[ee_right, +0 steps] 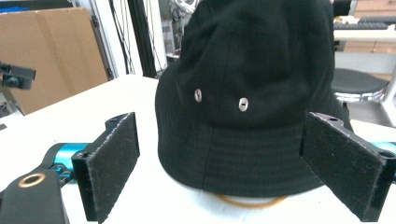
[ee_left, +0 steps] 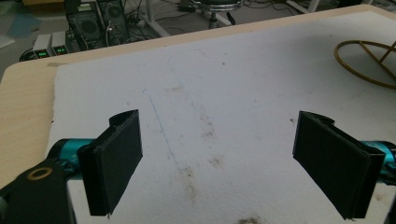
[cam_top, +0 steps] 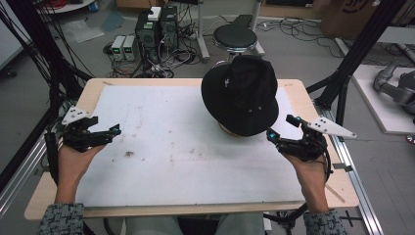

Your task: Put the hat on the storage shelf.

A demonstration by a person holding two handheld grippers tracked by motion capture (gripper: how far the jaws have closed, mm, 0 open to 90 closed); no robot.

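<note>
Approach step, by the look of it. Black bucket hat (ee_right: 247, 93) directly ahead of right hand-held gripper (ee_right: 219, 163), just beyond its spread jaws, nothing pinched yet. Perched on a gold wire stand (ee_right: 250, 201) (ring peeking out under brim), on white mat (cam_top: 161, 147) covering the surface. Left hand-held gripper (ee_left: 217, 158) well apart from hat, jaws spread wide too, empty, w/ stained mat ahead and stand's ring off to its far right. Next move prob.: right one eased fwd, jaws either side of brim, closed on fabric, then lifted straight up so stand doesn't tip.
</note>
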